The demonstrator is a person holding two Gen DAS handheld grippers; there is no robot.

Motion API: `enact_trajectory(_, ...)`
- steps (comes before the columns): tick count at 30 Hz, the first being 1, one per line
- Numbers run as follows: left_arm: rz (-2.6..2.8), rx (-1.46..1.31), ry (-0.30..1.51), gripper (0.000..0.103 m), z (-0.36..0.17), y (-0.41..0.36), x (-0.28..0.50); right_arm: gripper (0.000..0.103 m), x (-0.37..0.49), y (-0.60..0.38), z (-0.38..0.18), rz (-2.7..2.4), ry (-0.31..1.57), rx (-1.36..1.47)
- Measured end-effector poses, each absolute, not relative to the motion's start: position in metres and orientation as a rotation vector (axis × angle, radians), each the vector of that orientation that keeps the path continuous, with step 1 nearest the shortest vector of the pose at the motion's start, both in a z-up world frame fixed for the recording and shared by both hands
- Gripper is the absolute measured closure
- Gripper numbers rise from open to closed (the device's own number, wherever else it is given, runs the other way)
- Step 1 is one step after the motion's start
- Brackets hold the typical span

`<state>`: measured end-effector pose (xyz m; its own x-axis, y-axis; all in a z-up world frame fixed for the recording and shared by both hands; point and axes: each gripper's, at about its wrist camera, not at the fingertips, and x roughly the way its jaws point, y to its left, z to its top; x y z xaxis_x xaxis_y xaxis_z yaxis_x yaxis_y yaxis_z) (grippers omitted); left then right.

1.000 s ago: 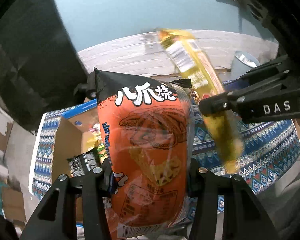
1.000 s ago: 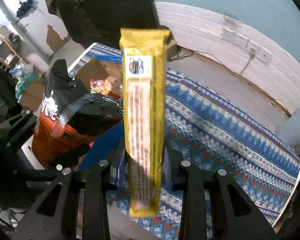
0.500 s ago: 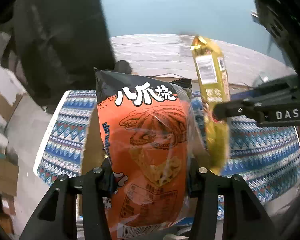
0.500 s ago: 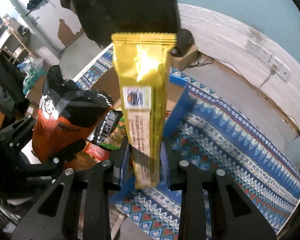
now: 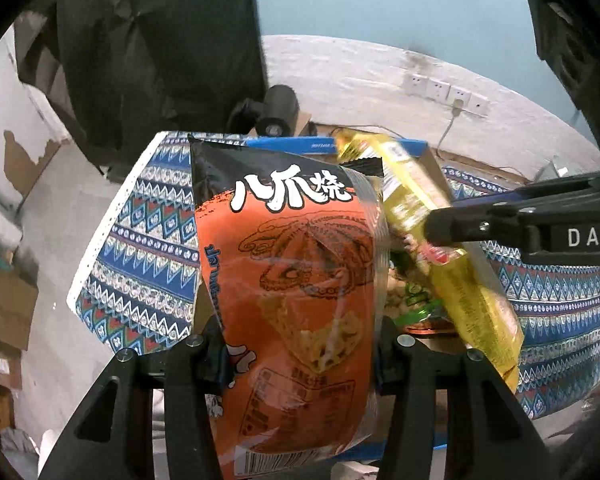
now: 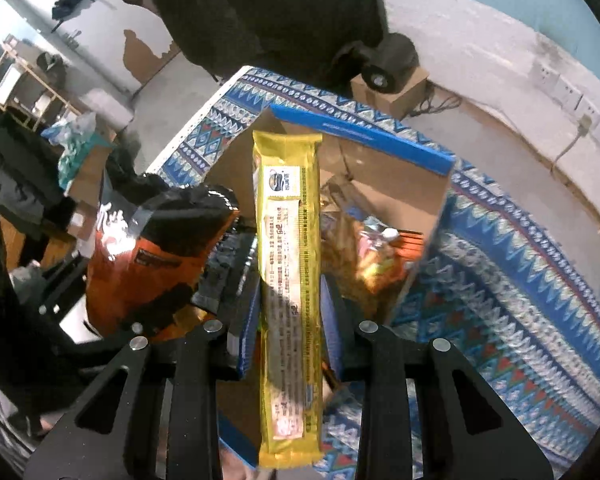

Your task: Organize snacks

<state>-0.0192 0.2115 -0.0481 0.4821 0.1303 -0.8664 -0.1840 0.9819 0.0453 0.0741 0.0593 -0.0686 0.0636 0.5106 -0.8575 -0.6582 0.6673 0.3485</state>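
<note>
Holding, left hand-held gripper (image 5: 300, 344): its two pads press the sides of an orange snack bag (image 5: 300, 280), which stands upright between them, black top edge upward, white characters and an octopus drawing facing the camera.
Holding, right hand-held gripper (image 6: 290, 312): jaws drawn almost together on a yellow wrapper pack (image 6: 288, 280), long and narrow, standing upright with its printed label side to the camera.
Side by side: in the right wrist view the orange bag hangs to the left of the yellow pack; in the left wrist view the yellow pack slants to the right of the orange bag, just beside it; whether they touch cannot be told.
Below both: an open cardboard box (image 6: 420, 216) with blue-edged flaps; more snack packets (image 6: 380, 248) lie inside it, blurred.
Under the box: a table (image 6: 500, 280) covered in a blue patterned cloth.
Beyond the table: a black roll-shaped object (image 6: 388, 64) on a small carton, and a white wall with sockets (image 5: 444, 90).
</note>
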Motion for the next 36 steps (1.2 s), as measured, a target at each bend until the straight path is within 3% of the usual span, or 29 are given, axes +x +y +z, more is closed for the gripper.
enact_trajectory(6,0.230,-0.069,1.075,0.045,-0.051,0.218,-0.019,0.075,0.074,0.073,-0.069,0.913,1.223,-0.105)
enact_trajectory(9,0.243,-0.068,1.072,0.033,-0.048,0.219,-0.022,0.074,0.071,0.072,-0.066,0.905,1.206,-0.115)
enact_trajectory(13,0.266,-0.038,1.037,0.023,-0.038,0.217,-0.027,0.056,0.064,0.068,-0.059,0.885,1.171,-0.149)
enact_trajectory(17,0.266,-0.033,1.016,0.022,-0.028,0.214,-0.032,0.043,0.057,0.059,-0.054,0.866,1.140,-0.178)
enact_trajectory(36,0.201,0.042,0.952,0.009,0.006,0.178,-0.054,0.028,0.022,0.004,-0.015,0.817,0.995,-0.195)
